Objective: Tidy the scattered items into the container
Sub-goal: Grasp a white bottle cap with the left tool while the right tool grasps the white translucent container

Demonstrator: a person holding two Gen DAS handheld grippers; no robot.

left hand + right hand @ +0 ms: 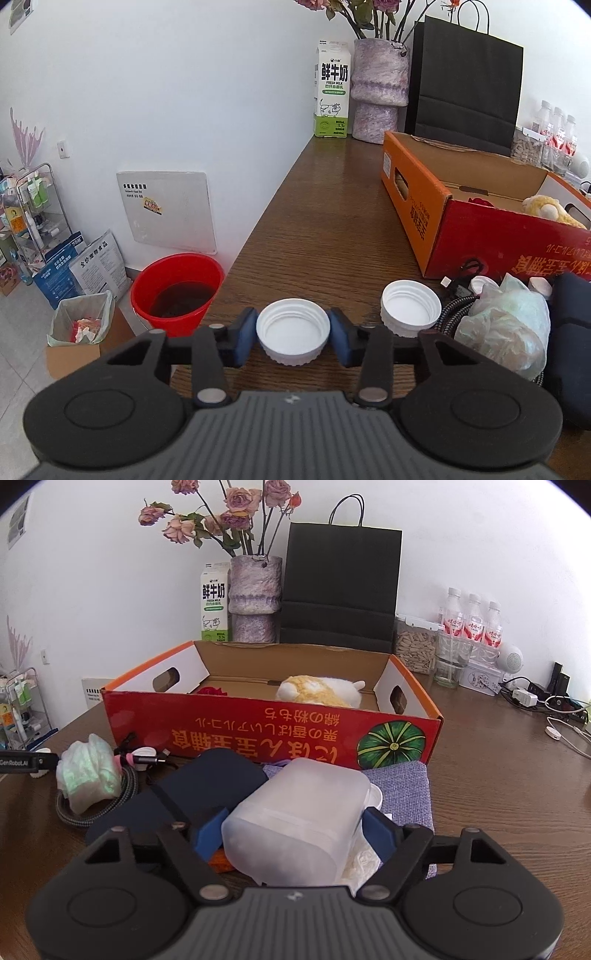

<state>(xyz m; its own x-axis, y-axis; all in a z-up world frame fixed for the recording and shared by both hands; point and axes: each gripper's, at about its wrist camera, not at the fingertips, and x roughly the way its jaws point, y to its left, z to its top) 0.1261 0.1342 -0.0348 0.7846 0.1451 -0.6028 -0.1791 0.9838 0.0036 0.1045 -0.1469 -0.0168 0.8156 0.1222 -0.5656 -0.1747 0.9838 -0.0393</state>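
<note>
- You had the left gripper (292,334) clenched across a white ribbed plastic screw lid (293,330), blue pads pressing its rim from both sides, so it could lift flat off the brown wooden table (325,221).
- A second white lid (410,308) sat just beside it, untouched.
- Your right gripper (295,834) straddled a frosted translucent plastic container (299,816); both pads looked to be touching its sides, a grasp by my reading.
- Both grippers pointed down and forward toward the open red-and-orange cardboard box (266,734), which already held a yellow-and-white plush toy (317,692).
</note>
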